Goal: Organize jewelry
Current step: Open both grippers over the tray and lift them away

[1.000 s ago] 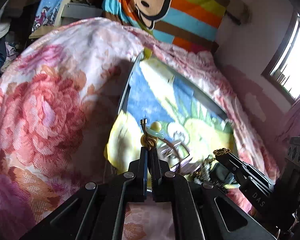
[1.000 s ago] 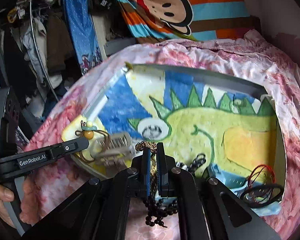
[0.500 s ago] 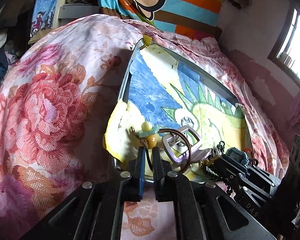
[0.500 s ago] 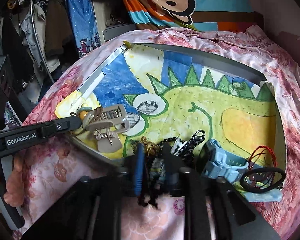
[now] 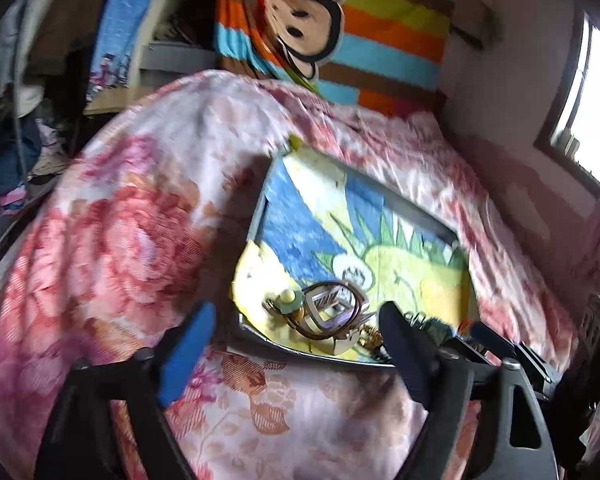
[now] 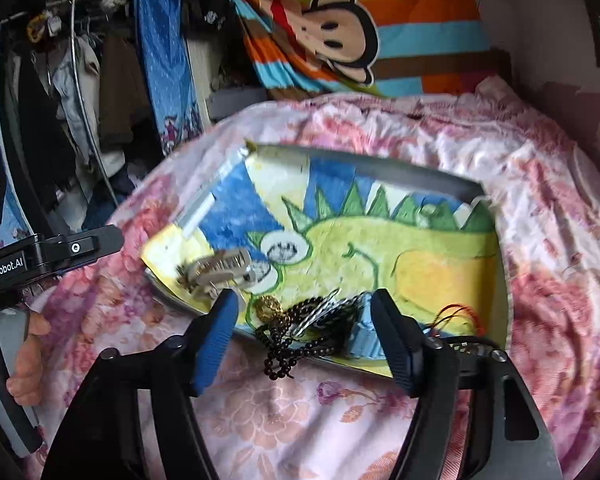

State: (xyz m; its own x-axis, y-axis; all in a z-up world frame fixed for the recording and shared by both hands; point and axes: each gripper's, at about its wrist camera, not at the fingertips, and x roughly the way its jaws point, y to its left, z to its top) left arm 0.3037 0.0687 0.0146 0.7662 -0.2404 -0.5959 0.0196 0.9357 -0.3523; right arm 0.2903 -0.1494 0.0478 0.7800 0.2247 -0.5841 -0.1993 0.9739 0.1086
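Now both grippers w/ jaws just opened wide, nothing between: left gripper (image 5: 296, 330) near the hair clip (image 5: 332, 306), right gripper (image 6: 304, 320) over the bead bracelet (image 6: 296, 336). Jewelry sits at tray (image 6: 380, 166) near edge on bed, prob. just released there. "GenRobot.AI" on left gripper.

Pink floral bedspread (image 6: 540, 240) covering the bed, striped blanket with cartoon monkey (image 6: 340, 36) at its head, blue dotted cloth (image 6: 160, 60) hanging nearby, clothes on a rail (image 6: 68, 64), bright window (image 5: 592, 104) beside the pink wall (image 5: 512, 92)
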